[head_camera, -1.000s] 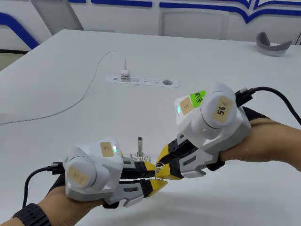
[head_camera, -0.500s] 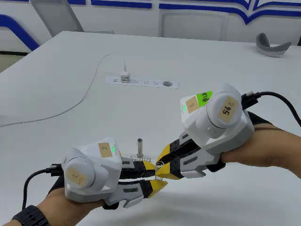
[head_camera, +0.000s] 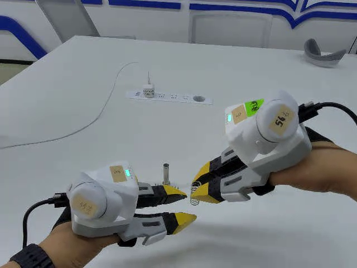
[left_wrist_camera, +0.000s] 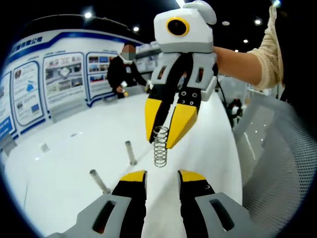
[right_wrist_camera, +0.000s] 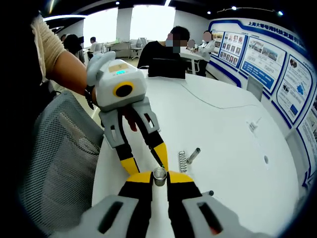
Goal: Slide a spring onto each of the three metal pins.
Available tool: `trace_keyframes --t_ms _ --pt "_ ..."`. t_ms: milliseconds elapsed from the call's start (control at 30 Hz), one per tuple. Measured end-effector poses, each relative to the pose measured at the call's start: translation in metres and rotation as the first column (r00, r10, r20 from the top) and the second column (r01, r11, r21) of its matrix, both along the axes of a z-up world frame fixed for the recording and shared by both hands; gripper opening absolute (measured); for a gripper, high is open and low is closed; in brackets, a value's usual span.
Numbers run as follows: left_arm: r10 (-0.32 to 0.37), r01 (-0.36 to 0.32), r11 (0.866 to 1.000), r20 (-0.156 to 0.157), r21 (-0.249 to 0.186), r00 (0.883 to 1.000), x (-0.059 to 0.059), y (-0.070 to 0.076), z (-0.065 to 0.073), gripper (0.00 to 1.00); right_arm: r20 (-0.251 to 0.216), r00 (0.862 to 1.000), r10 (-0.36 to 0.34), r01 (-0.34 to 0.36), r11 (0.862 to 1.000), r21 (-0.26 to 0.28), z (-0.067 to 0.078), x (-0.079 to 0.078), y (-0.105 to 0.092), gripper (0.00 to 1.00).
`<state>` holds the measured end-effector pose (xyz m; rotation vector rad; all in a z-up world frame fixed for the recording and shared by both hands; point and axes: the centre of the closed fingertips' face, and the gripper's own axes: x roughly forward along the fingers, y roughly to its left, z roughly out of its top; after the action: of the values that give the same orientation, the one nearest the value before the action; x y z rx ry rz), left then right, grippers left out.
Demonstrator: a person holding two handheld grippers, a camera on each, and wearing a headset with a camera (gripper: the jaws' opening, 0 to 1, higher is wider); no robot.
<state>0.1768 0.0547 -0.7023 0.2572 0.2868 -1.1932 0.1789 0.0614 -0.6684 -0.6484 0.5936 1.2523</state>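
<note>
A small steel spring [head_camera: 194, 193] hangs off the table, and my right gripper [head_camera: 197, 191] is shut on its upper end. In the right gripper view the spring [right_wrist_camera: 159, 175] sits end-on between the yellow tips. My left gripper [head_camera: 182, 206] stands open just left of it, touching nothing. Seen from the left gripper [left_wrist_camera: 162, 176], the spring [left_wrist_camera: 160, 147] dangles from the right gripper [left_wrist_camera: 166, 131] above my own jaws. One upright metal pin [head_camera: 165, 173] stands behind the left jaws. Two pins [left_wrist_camera: 130, 152] [left_wrist_camera: 99, 181] show to the left, and a loose spring [right_wrist_camera: 183, 161] lies beside a pin [right_wrist_camera: 193, 155].
A white power strip [head_camera: 167, 96] with a plug [head_camera: 148, 89] and a cable [head_camera: 100, 114] lies farther back on the white table [head_camera: 251, 111]. A grey curved object [head_camera: 323, 53] rests at the far right. A mesh chair [right_wrist_camera: 59, 163] stands by the table edge; people sit beyond.
The left gripper's jaws have spread apart and let go of the spring. The right gripper has drawn slightly right and up with the spring in it.
</note>
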Motion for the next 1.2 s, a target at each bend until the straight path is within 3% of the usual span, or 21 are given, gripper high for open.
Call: trace_keyframes --t_ms 700,1200 --pt "0.112 -0.112 0.994 -0.024 -0.014 0.993 0.016 0.029 -0.002 0.42 0.033 0.992 -0.124 0.122 0.992 0.034 0.015 0.027 -0.025 0.12" --pt "0.175 -0.175 0.984 -0.040 -0.012 0.984 0.023 0.046 -0.005 0.51 0.071 0.971 -0.227 0.223 0.973 0.052 0.022 0.049 -0.040 0.12"
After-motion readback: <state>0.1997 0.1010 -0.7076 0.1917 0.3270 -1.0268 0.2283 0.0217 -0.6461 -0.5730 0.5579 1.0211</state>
